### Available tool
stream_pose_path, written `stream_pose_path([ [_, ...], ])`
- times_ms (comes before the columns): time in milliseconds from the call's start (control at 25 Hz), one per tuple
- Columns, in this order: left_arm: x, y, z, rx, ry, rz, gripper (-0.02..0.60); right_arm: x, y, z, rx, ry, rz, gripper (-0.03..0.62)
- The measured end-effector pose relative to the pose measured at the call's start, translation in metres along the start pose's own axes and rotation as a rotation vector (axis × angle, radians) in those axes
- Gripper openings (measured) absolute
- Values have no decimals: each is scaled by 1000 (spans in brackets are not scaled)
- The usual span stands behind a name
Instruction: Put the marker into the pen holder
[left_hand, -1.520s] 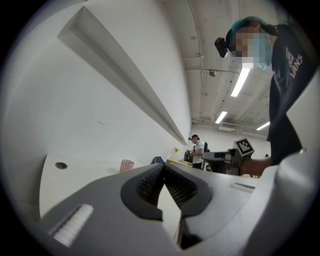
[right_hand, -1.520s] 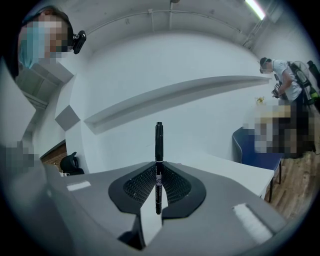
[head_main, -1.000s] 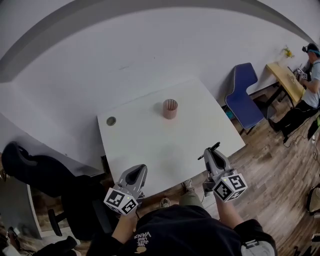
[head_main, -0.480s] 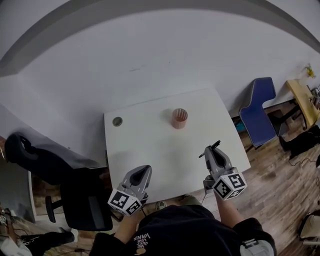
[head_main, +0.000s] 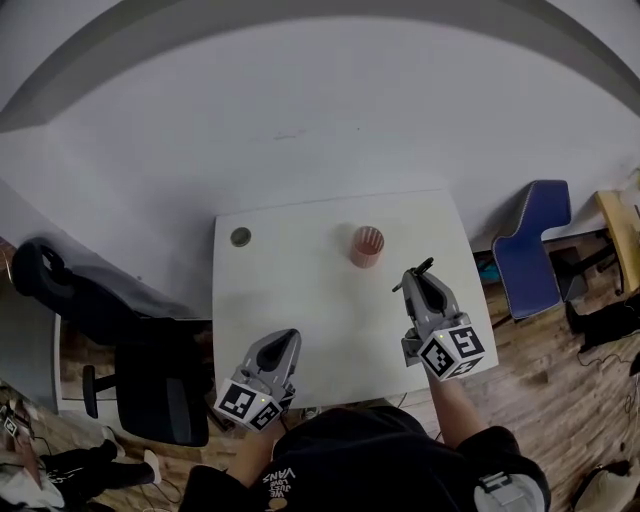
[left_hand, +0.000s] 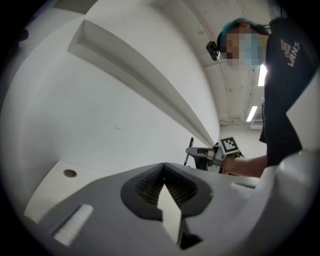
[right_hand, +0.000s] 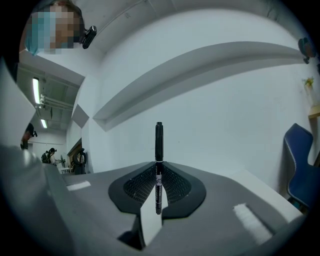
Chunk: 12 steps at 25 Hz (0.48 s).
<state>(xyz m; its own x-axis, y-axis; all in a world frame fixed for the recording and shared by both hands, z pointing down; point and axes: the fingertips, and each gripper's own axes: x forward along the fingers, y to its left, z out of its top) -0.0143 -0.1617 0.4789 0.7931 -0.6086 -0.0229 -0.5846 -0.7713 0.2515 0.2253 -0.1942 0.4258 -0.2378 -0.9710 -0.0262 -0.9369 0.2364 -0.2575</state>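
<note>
Black marker (right_hand: 158, 137) pinched between fingers of our right gripper (right_hand: 158, 164), cap sticking past them; left gripper (left_hand: 164, 167) fingers closed, empty.

A white table (head_main: 300, 300) stands against a pale wall (head_main: 300, 120). On its far half sits a pink ribbed pen holder (head_main: 367, 246), upright; a round grommet (head_main: 241, 237) marks the far left corner. The right gripper (head_main: 418, 283) hangs over the table's right side, near the pen holder but apart from it — a black marker (head_main: 411, 276) lies crosswise at its tip. The left gripper (head_main: 286, 340) hovers over the near edge. A black office chair (head_main: 150, 395) stands left, a blue chair (head_main: 528, 250) right, on a wood floor (head_main: 560, 400).
</note>
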Motion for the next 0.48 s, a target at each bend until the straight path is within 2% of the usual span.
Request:
stream_pose_path([
  [240, 2, -3, 0, 19, -24, 56, 52, 36, -18, -1, -16, 5, 42, 37],
  [480, 3, -5, -7, 25, -14, 113, 52, 72, -35, -15, -17, 10, 83, 36],
])
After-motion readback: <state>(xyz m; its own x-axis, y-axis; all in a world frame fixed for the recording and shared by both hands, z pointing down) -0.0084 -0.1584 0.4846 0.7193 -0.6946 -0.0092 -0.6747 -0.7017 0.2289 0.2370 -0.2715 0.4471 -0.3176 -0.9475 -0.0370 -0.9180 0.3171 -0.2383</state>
